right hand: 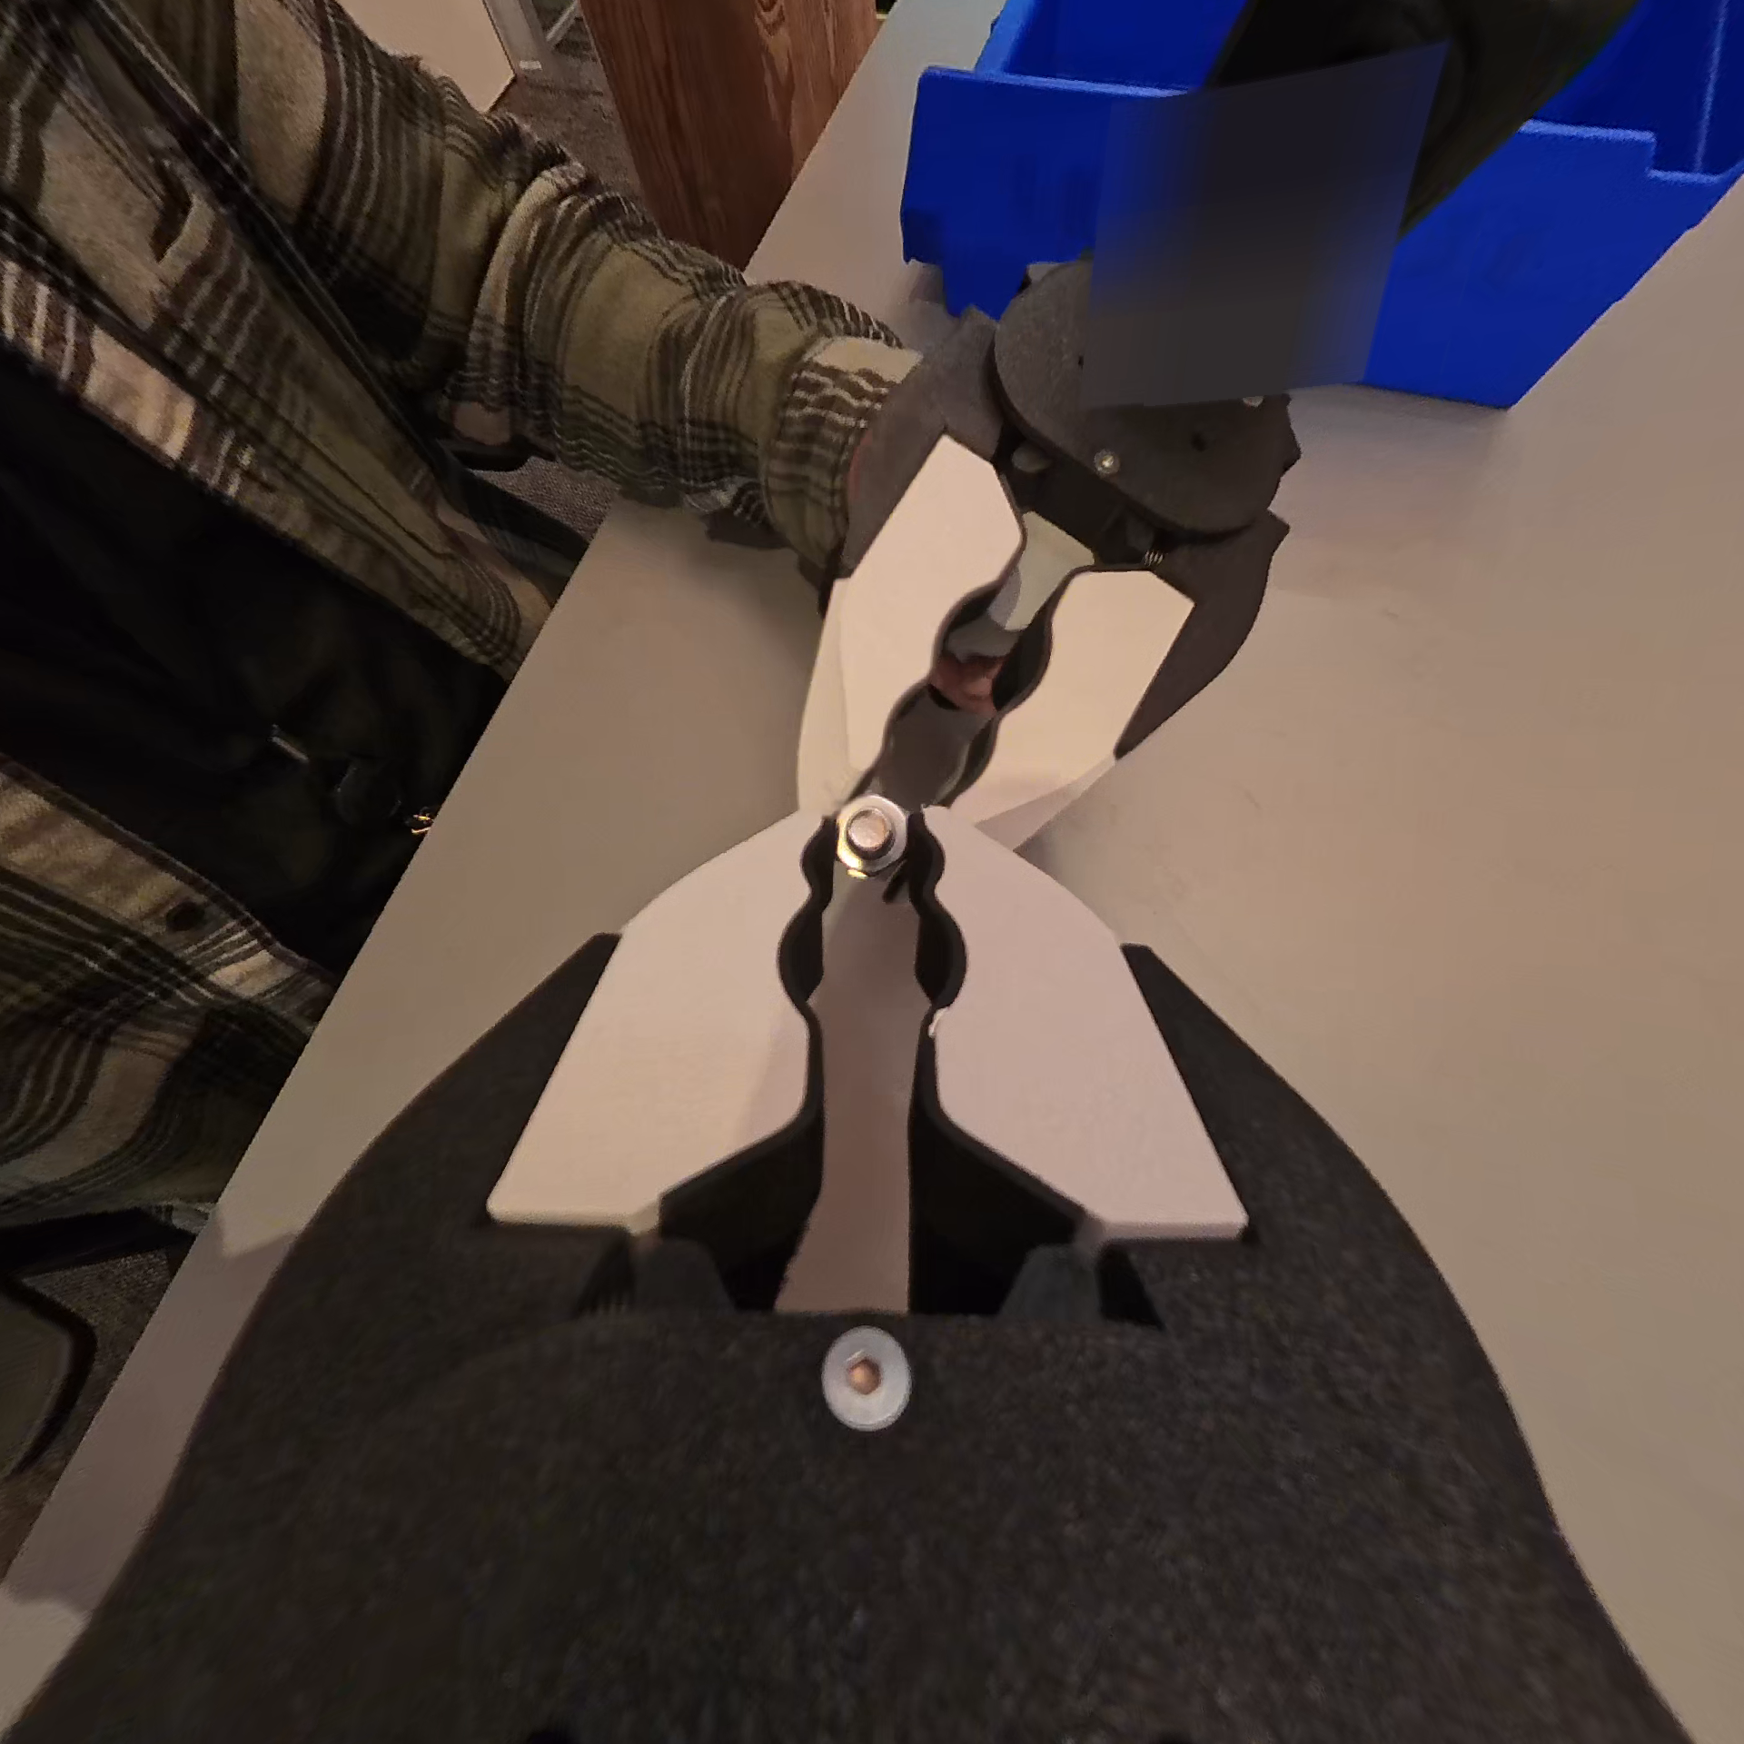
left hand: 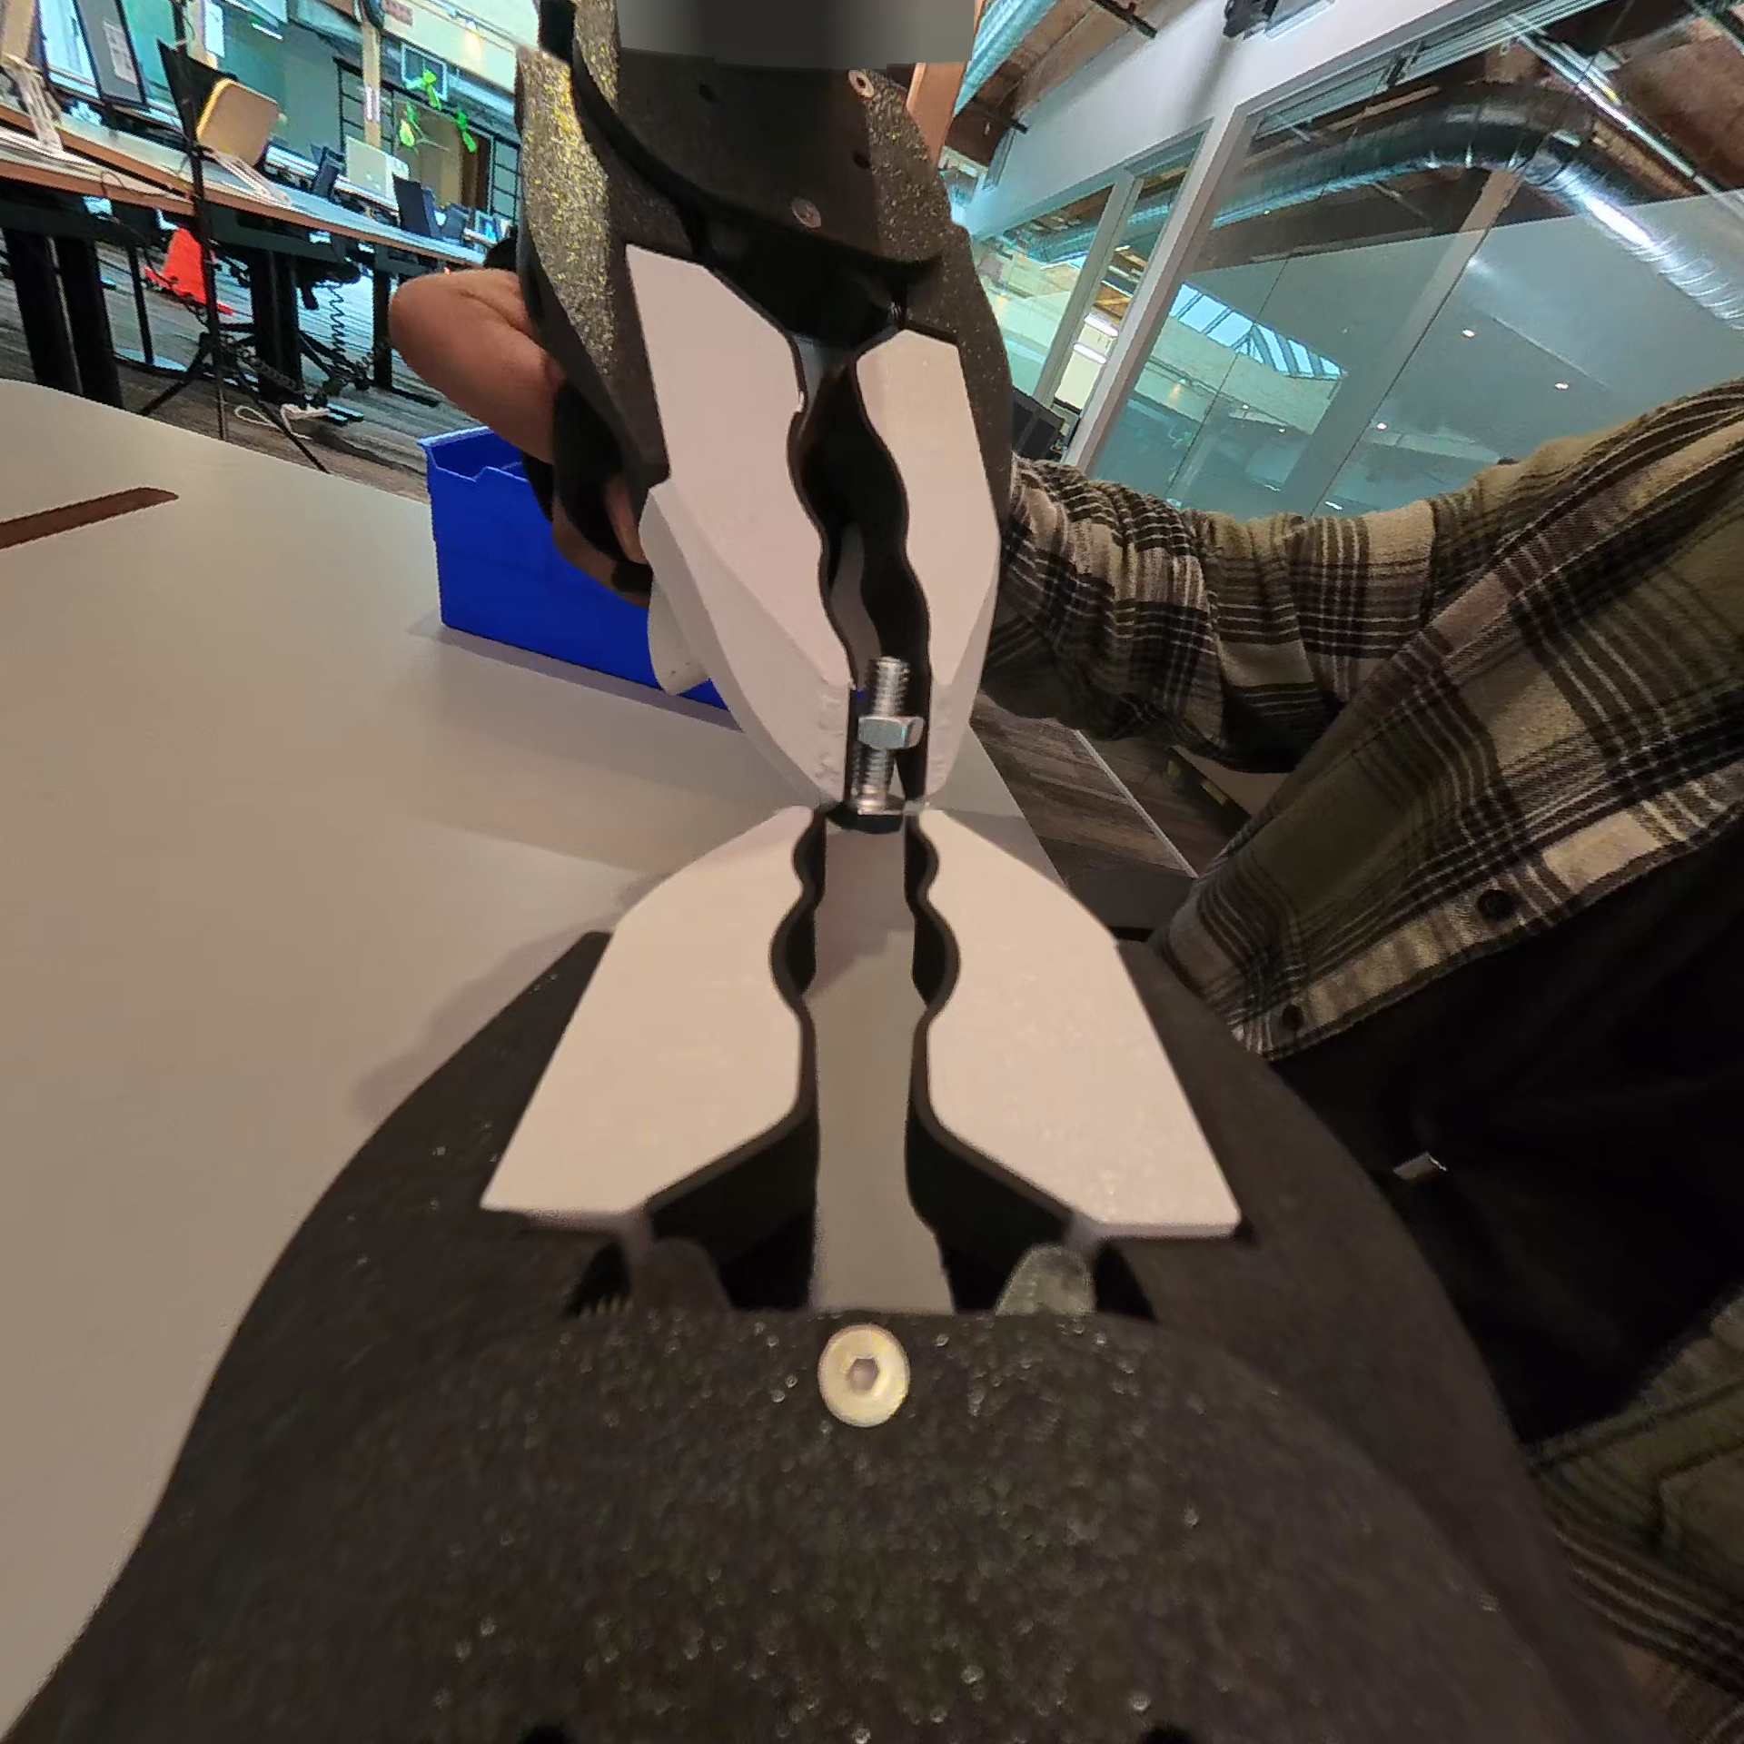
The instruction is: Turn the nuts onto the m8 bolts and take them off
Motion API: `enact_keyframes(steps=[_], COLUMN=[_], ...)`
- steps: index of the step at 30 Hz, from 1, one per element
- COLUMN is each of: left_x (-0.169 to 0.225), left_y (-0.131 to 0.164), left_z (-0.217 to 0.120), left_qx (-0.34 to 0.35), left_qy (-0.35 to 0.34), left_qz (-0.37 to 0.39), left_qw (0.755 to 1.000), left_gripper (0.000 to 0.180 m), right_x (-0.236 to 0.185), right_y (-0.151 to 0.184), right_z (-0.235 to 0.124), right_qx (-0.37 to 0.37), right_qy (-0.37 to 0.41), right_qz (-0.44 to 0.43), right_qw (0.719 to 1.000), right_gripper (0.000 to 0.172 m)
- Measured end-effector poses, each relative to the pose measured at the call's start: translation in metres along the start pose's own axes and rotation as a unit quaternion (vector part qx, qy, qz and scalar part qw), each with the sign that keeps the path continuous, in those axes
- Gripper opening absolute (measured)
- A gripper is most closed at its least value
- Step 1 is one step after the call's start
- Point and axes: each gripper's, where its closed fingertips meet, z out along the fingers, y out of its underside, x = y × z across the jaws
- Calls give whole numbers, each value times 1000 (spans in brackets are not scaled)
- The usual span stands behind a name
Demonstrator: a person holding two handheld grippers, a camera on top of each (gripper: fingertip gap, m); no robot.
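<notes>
left wrist view is showing the bolt (left hand: 873, 755) standing upright above the grey table (left hand: 236, 755), with the nut (left hand: 890, 729) sitting roughly midway down its thread, bare thread showing both above and below the nut. the left gripper (left hand: 866, 819) is pinching the bolt's head at the bottom end, and its fingertips (left hand: 764, 849) are pressing in from both sides. the right gripper (left hand: 882, 731) is coming down over the bolt from above, and its white fingers are closing on the nut's flats.

judging by where the nut is sitting, the task is partway through a turn; whether the nut is being wound on or off i cannot tell.

behind the bolt, a blue bin (left hand: 510, 557) is resting on the table. the right wrist view is looking along the bolt's tip (right hand: 866, 835) and is showing the bin (right hand: 1557, 236) divided into compartments, but what is lying inside them is hidden.
</notes>
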Motion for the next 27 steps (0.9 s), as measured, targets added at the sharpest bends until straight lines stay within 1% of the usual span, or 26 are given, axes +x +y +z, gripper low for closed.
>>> enact_keyframes(steps=[4, 11, 21, 27], left_x=[0, -2, -1, 0], left_y=[-2, 2, -4, -6], left_z=[-1, -2, -5, -6], left_qx=[7, 0, 28, 37], left_qy=[2, -4, -1, 2], left_qz=[-5, -7, -9, -9], left_qw=[1000, 1000, 1000, 999], left_gripper=[15, 14, 14, 13], right_x=[1, 2, 5, 5], right_y=[-2, 1, -4, -7], right_z=[0, 2, 0, -2], right_qx=[3, -13, 2, -4], right_qy=[7, 13, 13, 14], right_qz=[-1, -1, 8, 6], right_qw=[1000, 1000, 1000, 1000], right_gripper=[14, 15, 15, 15])
